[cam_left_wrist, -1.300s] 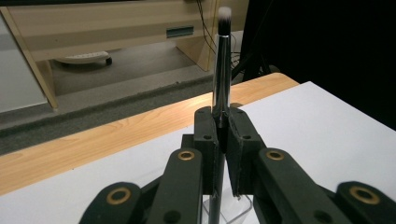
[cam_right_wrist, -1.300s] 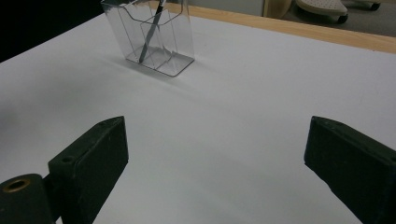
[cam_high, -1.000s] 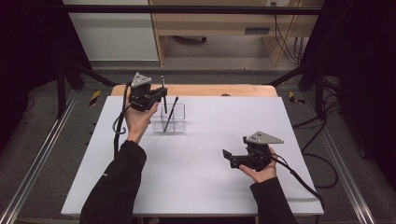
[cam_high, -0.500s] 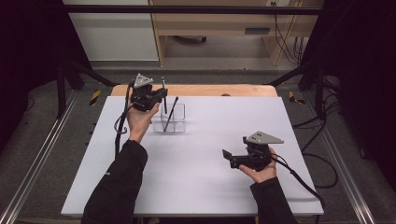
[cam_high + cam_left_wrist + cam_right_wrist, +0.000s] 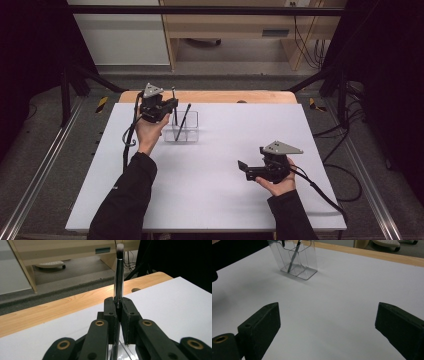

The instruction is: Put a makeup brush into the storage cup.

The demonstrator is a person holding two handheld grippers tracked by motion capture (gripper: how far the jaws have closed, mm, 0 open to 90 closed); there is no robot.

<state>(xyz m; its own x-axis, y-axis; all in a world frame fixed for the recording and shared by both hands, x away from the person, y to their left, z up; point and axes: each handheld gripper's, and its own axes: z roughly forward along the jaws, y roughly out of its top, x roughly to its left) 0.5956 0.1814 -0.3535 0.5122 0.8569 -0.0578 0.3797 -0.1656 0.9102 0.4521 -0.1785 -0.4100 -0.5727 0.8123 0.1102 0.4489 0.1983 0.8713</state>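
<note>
The left gripper (image 5: 169, 105) clamps an upright brush (image 5: 118, 277) over the clear holder (image 5: 182, 127), far left on the worktop (image 5: 225, 200). Next: lower it in. The right gripper (image 5: 244, 169) waits with jaws apart.

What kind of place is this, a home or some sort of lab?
Most likely a lab or recording workspace: a white table framed by black metal struts, loose cables on the grey floor, and a person holding a hand-held gripper in each hand.
</note>
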